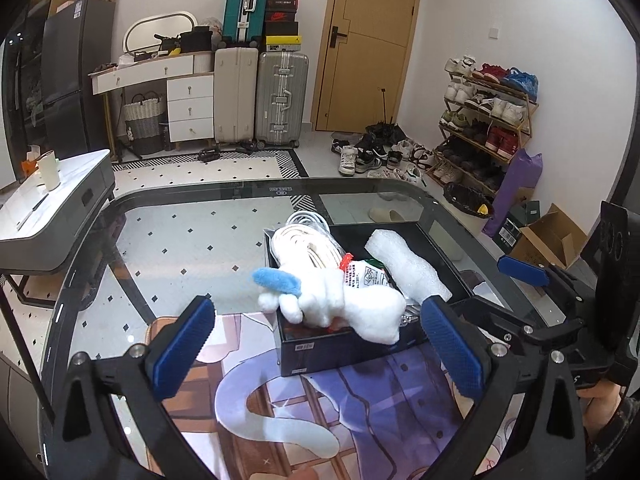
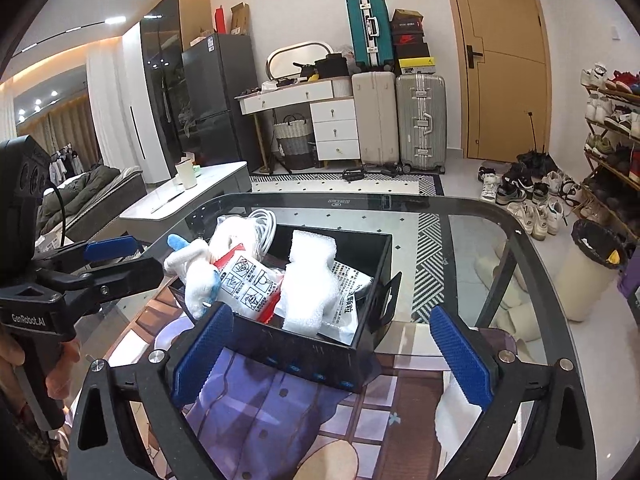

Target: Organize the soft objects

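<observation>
Soft things are sitting gathered in one black box (image 1: 352,344) on the glass bench (image 1: 180,232), the box resting on the far edge of a printed mat (image 1: 380,408). Counting what is showing: one white plush toy (image 1: 344,304) with a blue tuft, one roll of white foam wrap (image 1: 408,264), one coil of white cable (image 1: 304,240), and printed white-and-red packets (image 2: 248,284), at least two in the right wrist view, though whether more are lying beneath them cannot be told.

The plush toy is lying across the box's near-left corner, its long axis running left to right in the left wrist view, the blue tuft pointing left past the rim and one white limb drooping over the front wall. The foam roll is lying slantwise, its long axis running from the box's far wall toward the near right corner. The cable coil is sitting at the far left corner, rising above the rim.

Both grippers are standing released, nothing between their blue pads. The left gripper (image 1: 316,356) is hovering just before the box, its jaws spread to either side of the plush toy and touching nothing. The right gripper (image 2: 332,356) is likewise spread wide, framing the box's near wall; whether its left pad is touching that wall cannot be told.
</observation>
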A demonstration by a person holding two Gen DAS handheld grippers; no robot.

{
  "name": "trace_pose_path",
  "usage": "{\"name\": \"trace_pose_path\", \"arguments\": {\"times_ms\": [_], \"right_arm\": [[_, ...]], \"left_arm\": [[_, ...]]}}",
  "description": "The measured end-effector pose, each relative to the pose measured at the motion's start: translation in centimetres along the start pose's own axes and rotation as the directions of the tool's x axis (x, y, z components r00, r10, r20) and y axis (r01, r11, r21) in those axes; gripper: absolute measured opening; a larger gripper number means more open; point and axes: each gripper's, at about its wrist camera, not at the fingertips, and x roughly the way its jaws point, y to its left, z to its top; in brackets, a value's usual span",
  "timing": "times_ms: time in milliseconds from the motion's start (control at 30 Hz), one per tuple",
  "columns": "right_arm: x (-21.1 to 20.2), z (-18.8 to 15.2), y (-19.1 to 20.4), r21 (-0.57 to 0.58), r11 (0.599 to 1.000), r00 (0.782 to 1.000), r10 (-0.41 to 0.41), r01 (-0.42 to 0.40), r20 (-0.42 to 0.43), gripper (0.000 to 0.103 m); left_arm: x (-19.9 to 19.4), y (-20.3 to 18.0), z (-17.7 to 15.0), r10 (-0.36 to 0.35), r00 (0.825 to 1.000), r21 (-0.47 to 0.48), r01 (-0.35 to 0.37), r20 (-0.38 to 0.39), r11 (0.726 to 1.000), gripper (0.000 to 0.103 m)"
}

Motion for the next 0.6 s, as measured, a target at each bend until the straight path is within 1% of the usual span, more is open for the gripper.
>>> {"name": "trace_pose_path", "arguments": {"times_ms": [133, 233, 433, 600], "right_arm": [[-0.3, -0.5, -0.1, 0.014, 1.000, 1.000, -0.004, 0.004, 0.021, 0.101], [-0.5, -1.0, -0.1, 0.012, 1.000, 0.999, -0.014, 0.013, 0.036, 0.101], [-0.9, -1.9, 0.4, 0.000, 1.000, 0.997, -0.019, 0.019, 0.076, 0.102], [-0.8, -2.3, 0.8, -0.029, 0.999, 0.996, -0.036, 0.039, 0.084, 0.102]], "left_arm": [[-0.4, 0.8, -1.1, -0.003, 1.000, -0.015, 0.004, 0.015, 1.000, 0.103], [-0.8, 1.5, -1.9, -0.001, 0.999, -0.025, 0.002, 0.044, 1.000, 0.103], [-0.7, 1.6, -3.5, 0.034, 0.996, 0.001, -0.034, 0.088, 0.999, 0.103], [-0.2, 1.7, -4.5, 0.057, 0.994, 0.004, -0.057, 0.098, 0.998, 0.103]]}}
